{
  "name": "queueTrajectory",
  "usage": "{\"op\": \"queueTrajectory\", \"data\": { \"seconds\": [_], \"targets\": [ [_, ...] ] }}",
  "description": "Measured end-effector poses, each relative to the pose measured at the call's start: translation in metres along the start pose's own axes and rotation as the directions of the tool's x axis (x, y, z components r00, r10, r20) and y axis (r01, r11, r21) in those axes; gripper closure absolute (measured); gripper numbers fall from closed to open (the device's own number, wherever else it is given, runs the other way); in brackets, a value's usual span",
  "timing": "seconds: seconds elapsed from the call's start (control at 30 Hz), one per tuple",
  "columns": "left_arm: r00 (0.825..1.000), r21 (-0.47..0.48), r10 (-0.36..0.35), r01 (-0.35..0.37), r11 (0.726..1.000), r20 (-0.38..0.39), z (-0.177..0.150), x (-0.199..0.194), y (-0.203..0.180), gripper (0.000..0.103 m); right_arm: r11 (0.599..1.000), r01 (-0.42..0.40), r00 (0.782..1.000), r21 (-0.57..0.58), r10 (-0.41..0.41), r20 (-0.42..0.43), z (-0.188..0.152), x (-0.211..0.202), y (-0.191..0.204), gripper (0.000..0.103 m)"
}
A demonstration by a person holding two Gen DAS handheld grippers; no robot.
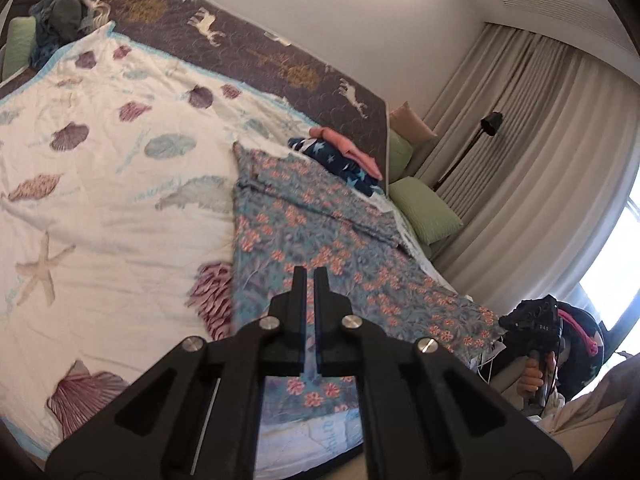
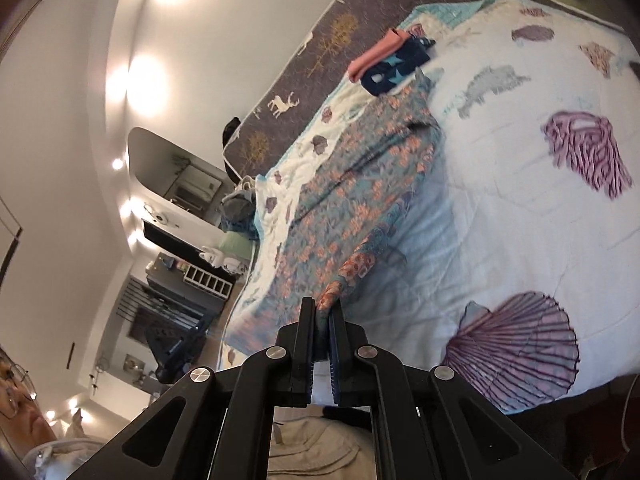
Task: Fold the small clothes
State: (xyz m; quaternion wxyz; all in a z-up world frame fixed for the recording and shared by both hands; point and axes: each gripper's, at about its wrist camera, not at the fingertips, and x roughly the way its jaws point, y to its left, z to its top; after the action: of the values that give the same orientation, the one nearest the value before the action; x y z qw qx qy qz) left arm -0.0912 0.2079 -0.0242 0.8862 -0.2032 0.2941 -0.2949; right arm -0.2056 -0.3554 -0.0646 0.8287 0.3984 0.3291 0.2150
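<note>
A blue floral garment (image 1: 320, 236) with orange flowers lies spread on the white seashell quilt (image 1: 100, 184). My left gripper (image 1: 311, 274) hovers over the garment's near part, jaws nearly together with a narrow gap and nothing between them. My right gripper (image 2: 323, 306) is shut on a corner of the floral garment (image 2: 360, 184) and lifts that edge off the quilt (image 2: 520, 208). The right gripper also shows at the left wrist view's right edge (image 1: 532, 320).
Folded navy star-print and pink clothes (image 1: 344, 152) sit stacked beyond the garment, also in the right wrist view (image 2: 392, 62). A pile of unfolded clothes (image 1: 64, 20) lies at the bed's far corner. Green pillows (image 1: 424, 208) and curtains stand beside the bed.
</note>
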Motion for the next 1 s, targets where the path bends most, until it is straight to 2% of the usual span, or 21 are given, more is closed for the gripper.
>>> {"op": "queueTrajectory", "data": {
  "seconds": [0.1, 0.13, 0.17, 0.23, 0.3, 0.33, 0.4, 0.43, 0.47, 0.5, 0.53, 0.57, 0.63, 0.8, 0.9, 1.0],
  "targets": [
    [0.998, 0.013, 0.038, -0.038, 0.999, -0.052, -0.003, 0.007, 0.003, 0.099, 1.0, -0.001, 1.0, -0.012, 0.001, 0.001, 0.005, 0.0, 0.0, 0.098],
    [0.993, 0.013, 0.067, -0.066, 0.998, -0.092, -0.009, 0.013, 0.007, 0.095, 1.0, 0.008, 1.0, -0.014, -0.008, -0.002, 0.006, 0.002, 0.0, 0.097],
    [0.988, 0.012, 0.09, -0.09, 0.996, -0.123, -0.014, 0.017, 0.01, 0.089, 1.0, 0.013, 1.0, -0.013, -0.014, -0.007, 0.006, 0.003, -0.002, 0.097],
    [0.973, 0.007, 0.132, -0.133, 0.991, -0.188, -0.029, 0.024, 0.019, 0.055, 1.0, 0.023, 0.999, -0.009, -0.023, -0.022, 0.0, 0.007, -0.006, 0.097],
    [0.961, -0.009, 0.134, -0.141, 0.99, -0.243, -0.046, 0.028, 0.028, 0.043, 0.999, 0.034, 0.999, 0.006, -0.034, -0.034, -0.008, 0.008, -0.012, 0.097],
    [0.954, -0.017, 0.132, -0.142, 0.99, -0.271, -0.054, 0.031, 0.031, 0.043, 0.999, 0.037, 0.999, 0.014, -0.036, -0.038, -0.011, 0.008, -0.014, 0.097],
    [0.934, -0.031, 0.138, -0.157, 0.987, -0.329, -0.07, 0.038, 0.038, 0.043, 0.998, 0.041, 0.998, 0.036, -0.04, -0.045, -0.016, 0.009, -0.02, 0.097],
    [0.935, -0.029, 0.138, -0.156, 0.987, -0.328, -0.074, 0.041, 0.04, 0.043, 0.998, 0.048, 0.998, 0.048, -0.046, -0.049, -0.019, 0.009, -0.023, 0.097],
    [0.947, -0.03, 0.124, -0.139, 0.99, -0.297, -0.075, 0.039, 0.041, 0.043, 0.997, 0.052, 0.998, 0.053, -0.049, -0.05, -0.02, 0.009, -0.024, 0.097],
    [0.952, -0.04, 0.11, -0.126, 0.991, -0.287, -0.074, 0.039, 0.041, 0.052, 0.997, 0.053, 0.997, 0.059, -0.05, -0.051, -0.02, 0.01, -0.026, 0.097],
    [0.958, -0.061, 0.075, -0.096, 0.994, -0.278, -0.072, 0.039, 0.042, 0.097, 0.997, 0.051, 0.998, 0.064, -0.048, -0.05, -0.02, 0.01, -0.026, 0.097],
    [0.956, -0.102, 0.031, -0.063, 0.993, -0.291, -0.068, 0.043, 0.042, 0.093, 0.997, 0.05, 0.998, 0.067, -0.047, -0.049, -0.02, 0.011, -0.027, 0.097],
    [0.962, -0.107, 0.025, -0.056, 0.993, -0.273, -0.062, 0.045, 0.035, 0.097, 0.997, 0.05, 0.998, 0.066, -0.047, -0.044, -0.019, 0.011, -0.026, 0.097],
    [0.991, -0.046, -0.044, 0.039, 0.998, -0.123, -0.016, 0.029, 0.003, 0.097, 0.998, 0.046, 0.999, 0.044, -0.045, -0.013, -0.007, 0.008, -0.012, 0.097],
    [0.998, -0.029, -0.046, 0.045, 0.999, -0.036, 0.014, 0.026, -0.005, 0.097, 0.999, 0.033, 0.999, 0.023, -0.033, 0.013, 0.01, 0.008, -0.003, 0.097],
    [0.998, -0.064, -0.058, 0.06, 0.996, 0.038, 0.038, 0.03, -0.001, 0.097, 1.0, 0.009, 0.998, 0.0, -0.009, 0.059, 0.032, 0.006, 0.005, 0.097]
  ]
}}
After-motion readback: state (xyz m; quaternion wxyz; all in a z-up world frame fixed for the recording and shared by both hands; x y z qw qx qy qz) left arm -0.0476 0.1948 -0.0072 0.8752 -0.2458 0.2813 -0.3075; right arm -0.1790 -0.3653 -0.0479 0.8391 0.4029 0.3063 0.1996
